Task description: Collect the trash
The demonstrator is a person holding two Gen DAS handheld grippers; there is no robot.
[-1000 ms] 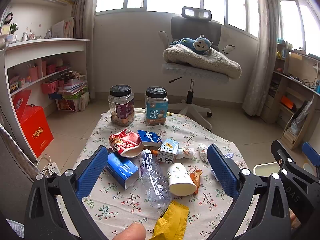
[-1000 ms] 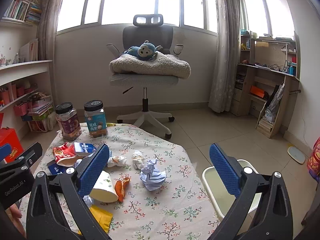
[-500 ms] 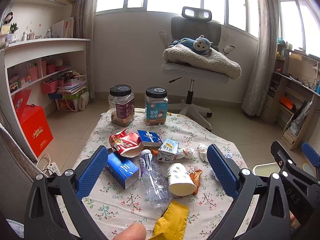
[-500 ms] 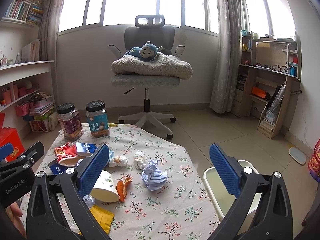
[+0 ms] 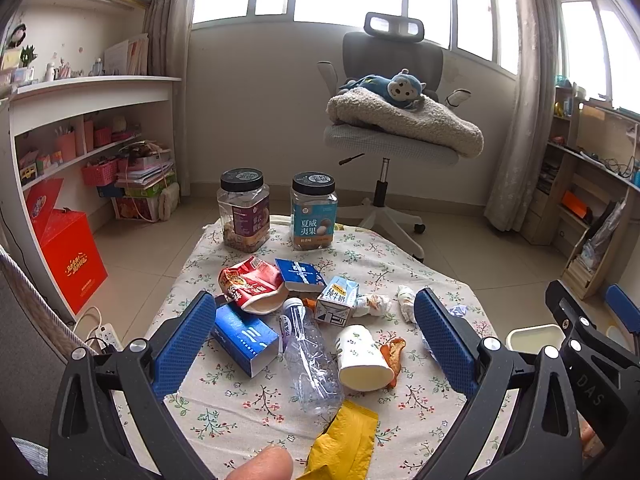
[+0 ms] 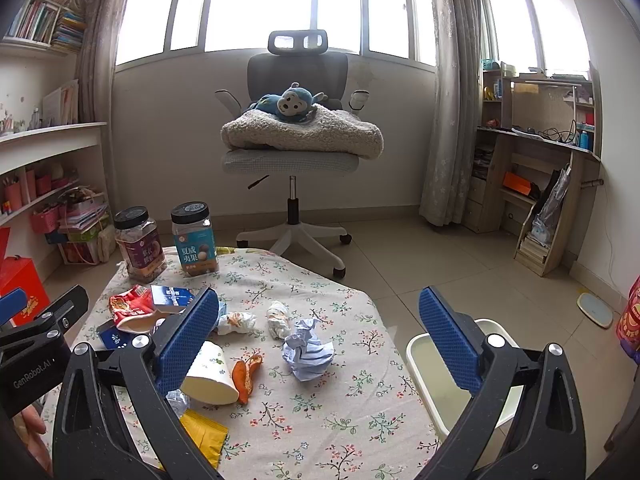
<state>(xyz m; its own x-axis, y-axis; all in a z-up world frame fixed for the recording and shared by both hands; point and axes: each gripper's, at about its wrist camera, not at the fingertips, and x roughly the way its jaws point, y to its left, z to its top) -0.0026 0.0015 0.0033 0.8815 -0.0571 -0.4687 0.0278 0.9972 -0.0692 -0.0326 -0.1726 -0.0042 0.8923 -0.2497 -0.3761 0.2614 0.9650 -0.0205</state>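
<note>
You are holding the left gripper [image 5: 314,338] wide apart, nothing between its blue pads [image 5: 182,342], hovering above the near edge of the floral tablecloth [image 5: 248,400]. Your right gripper [image 6: 318,338] is likewise gaping wide and gripping nothing.

Trash is lying scattered on the cloth: a clear plastic bottle [image 5: 310,354] on its side, just beside a tipped paper cup [image 5: 362,360]; orange peel [image 6: 245,374] touching the cup's rim; a blue box [image 5: 244,338] left of the bottle; a small milk carton [image 5: 335,306]; a red snack bag [image 5: 250,286]; a yellow wrapper [image 5: 346,444] nearest you; a crumpled paper ball [image 6: 307,350] towards the right edge.

A white bin [image 6: 422,354] is sitting on the floor just beside the table's right side. Two lidded jars [image 5: 244,214] are standing upright at the far end.
</note>
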